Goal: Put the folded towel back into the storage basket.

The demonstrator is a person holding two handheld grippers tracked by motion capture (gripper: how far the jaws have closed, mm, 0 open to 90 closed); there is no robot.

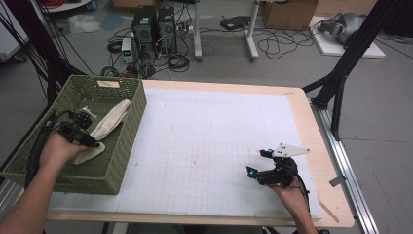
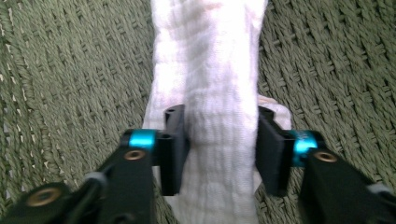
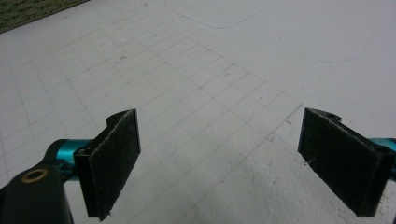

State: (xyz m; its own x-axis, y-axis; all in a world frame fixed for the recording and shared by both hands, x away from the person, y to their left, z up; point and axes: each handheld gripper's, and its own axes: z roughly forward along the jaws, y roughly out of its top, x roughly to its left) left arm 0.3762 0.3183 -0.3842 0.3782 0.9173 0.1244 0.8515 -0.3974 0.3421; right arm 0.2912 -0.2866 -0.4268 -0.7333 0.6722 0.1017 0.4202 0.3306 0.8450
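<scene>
Inside the green woven basket (image 1: 124, 146) at the table's left edge, we see the left gripper (image 2: 222, 149) clamped around a white cloth (image 2: 212, 93) lying on the basket floor. Over the white gridded mat (image 1: 204, 146), the right gripper (image 3: 219, 163) hangs with jaws spread wide, empty.

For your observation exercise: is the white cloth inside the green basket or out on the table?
Inside. The white cloth lies within the green basket, woven wicker surrounding it, with the left gripper closed on it.
</scene>
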